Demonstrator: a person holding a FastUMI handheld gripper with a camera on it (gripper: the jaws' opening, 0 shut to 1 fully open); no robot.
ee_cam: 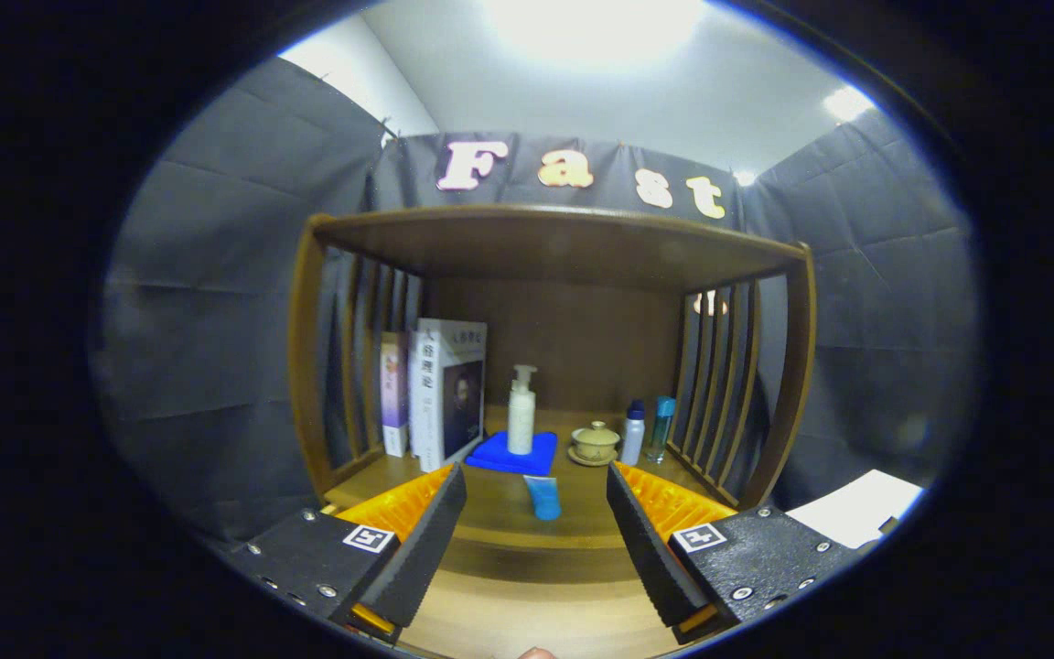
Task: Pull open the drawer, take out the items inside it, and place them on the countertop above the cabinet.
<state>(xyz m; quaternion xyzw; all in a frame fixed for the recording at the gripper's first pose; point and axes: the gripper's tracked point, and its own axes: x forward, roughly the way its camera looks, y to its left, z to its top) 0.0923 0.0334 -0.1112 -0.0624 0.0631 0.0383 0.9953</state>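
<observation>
Two fingers spread wide, nothing between them, so the claw (536, 531) is empty and just hanging over the wooden countertop (527, 567). Probably held back like this to line up before dropping down for the drawer, which isn't visible from here, so can't say if it's open or shut, or what's in it.

Straight ahead, just past the fingertips: a small light-blue tube (543, 497) lying flat on the counter, looks set down rather than stood up since it would tip easily. Further beyond, a white pump bottle (521, 412) standing on a folded blue cloth (513, 454). Ahead and to the left, a few books (440, 394) upright, leaning on the slatted side of the wooden shelf frame (307, 357), which keeps them from falling. Ahead and to the right, a lidded little cup on a saucer (595, 443), then two small bottles (646, 430) tucked near the right slats.

Plenty of bare counter right under the fingers for dropping stuff later.
</observation>
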